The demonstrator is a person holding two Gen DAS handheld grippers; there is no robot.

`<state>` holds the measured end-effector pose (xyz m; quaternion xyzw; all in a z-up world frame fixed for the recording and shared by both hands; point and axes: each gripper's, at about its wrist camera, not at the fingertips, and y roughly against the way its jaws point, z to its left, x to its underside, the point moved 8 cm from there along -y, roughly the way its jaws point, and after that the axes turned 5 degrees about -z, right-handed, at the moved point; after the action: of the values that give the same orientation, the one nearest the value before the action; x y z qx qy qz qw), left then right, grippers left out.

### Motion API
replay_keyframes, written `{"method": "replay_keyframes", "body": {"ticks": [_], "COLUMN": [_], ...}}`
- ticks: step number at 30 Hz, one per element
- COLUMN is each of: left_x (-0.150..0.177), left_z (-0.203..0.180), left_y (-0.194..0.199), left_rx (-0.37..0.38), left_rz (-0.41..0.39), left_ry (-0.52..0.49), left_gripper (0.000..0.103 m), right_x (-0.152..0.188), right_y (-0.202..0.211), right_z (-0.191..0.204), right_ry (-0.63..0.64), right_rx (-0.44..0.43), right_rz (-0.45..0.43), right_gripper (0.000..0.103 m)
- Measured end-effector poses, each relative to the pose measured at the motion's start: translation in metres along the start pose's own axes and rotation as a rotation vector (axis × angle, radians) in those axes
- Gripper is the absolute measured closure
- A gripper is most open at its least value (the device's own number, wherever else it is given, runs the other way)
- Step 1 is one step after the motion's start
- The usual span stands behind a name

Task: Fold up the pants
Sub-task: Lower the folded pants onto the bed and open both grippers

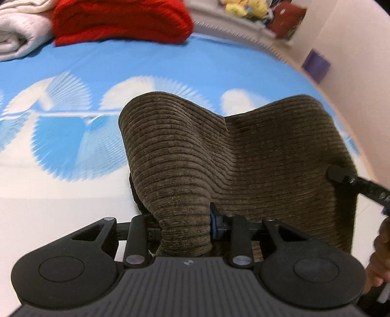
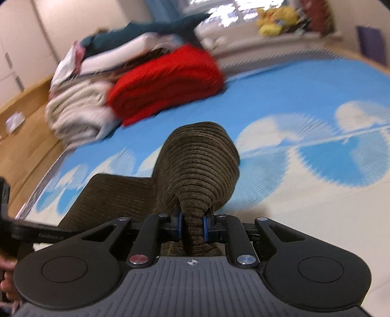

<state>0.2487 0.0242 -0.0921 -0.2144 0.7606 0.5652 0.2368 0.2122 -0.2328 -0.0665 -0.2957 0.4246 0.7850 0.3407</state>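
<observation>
Over the blue cloud-print bed sheet (image 1: 73, 63), red blanket (image 1: 121, 22) upper left, we had the left gripper (image 1: 185, 229) and right gripper (image 2: 191, 225) each pinching bunched brown corduroy pants (image 1: 243, 156) at centre frame, and we judged level hands and even tension best for a straight fold.

Pants (image 1: 219, 156) of brown ribbed corduroy (ribs running crosswise), held raised above the bed as a sagging sheet with two humps and a valley between. One bunched edge is pinched at each lower side; the cloth (image 2: 202, 161) bulges rounded beyond each pinch.
</observation>
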Motion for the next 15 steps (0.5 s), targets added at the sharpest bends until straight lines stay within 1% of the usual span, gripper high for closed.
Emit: {"method": "replay_keyframes", "body": {"ticks": [1, 2, 3, 4, 5, 6, 7, 8, 9, 10, 11, 12, 13, 14, 15], "left_x": [-0.003, -0.004, -0.004, -0.003, -0.002, -0.001, -0.001, -0.001, -0.004, -0.007, -0.005, -0.005, -0.001, -0.001, 0.009], "left_z": [-0.004, -0.006, -0.005, 0.001, 0.007, 0.013, 0.017, 0.016, 0.014, 0.011, 0.007, 0.001, -0.006, -0.014, -0.021], "left_y": [-0.003, -0.008, -0.015, -0.021, -0.027, -0.028, -0.026, -0.023, -0.018, -0.013, -0.006, -0.004, -0.006, -0.014, -0.016], "left_rx": [0.014, 0.013, -0.021, -0.093, -0.181, -0.264, -0.317, -0.318, -0.298, -0.271, -0.240, -0.199, -0.145, -0.087, -0.034], "left_rz": [-0.008, -0.011, -0.006, 0.001, 0.003, 0.002, -0.003, -0.011, -0.026, -0.046, -0.061, -0.061, -0.040, -0.001, 0.046], "left_ry": [0.002, -0.003, -0.016, -0.034, -0.059, -0.091, -0.119, -0.123, -0.113, -0.103, -0.101, -0.108, -0.123, -0.141, -0.171], "left_gripper": [0.068, 0.063, 0.058, 0.050, 0.051, 0.054, 0.054, 0.053, 0.053, 0.053, 0.053, 0.054, 0.054, 0.055, 0.057], "right_x": [-0.007, -0.011, -0.016, -0.018, -0.018, -0.019, -0.020, -0.019, -0.017, -0.016, -0.015, -0.014, -0.012, -0.009, -0.002], "right_y": [0.003, 0.005, 0.004, 0.001, -0.003, -0.008, -0.011, -0.012, -0.011, -0.008, -0.005, -0.003, -0.002, -0.002, -0.003], "right_z": [-0.008, -0.015, -0.021, -0.028, -0.039, -0.052, -0.068, -0.082, -0.094, -0.102, -0.105, -0.102, -0.097, -0.092, -0.086], "right_ry": [0.007, 0.031, 0.068, 0.097, 0.117, 0.124, 0.123, 0.118, 0.097, 0.055, 0.022, 0.018, 0.041, 0.071, 0.102], "right_rx": [0.019, 0.037, 0.059, 0.087, 0.133, 0.199, 0.288, 0.363, 0.401, 0.395, 0.361, 0.314, 0.278, 0.246, 0.203], "right_rz": [-0.019, -0.032, -0.041, -0.044, -0.041, -0.037, -0.039, -0.031, -0.019, -0.013, -0.010, -0.006, -0.002, 0.011, 0.039], "right_gripper": [0.088, 0.087, 0.086, 0.078, 0.073, 0.067, 0.066, 0.066, 0.064, 0.064, 0.064, 0.064, 0.064, 0.064, 0.065]}}
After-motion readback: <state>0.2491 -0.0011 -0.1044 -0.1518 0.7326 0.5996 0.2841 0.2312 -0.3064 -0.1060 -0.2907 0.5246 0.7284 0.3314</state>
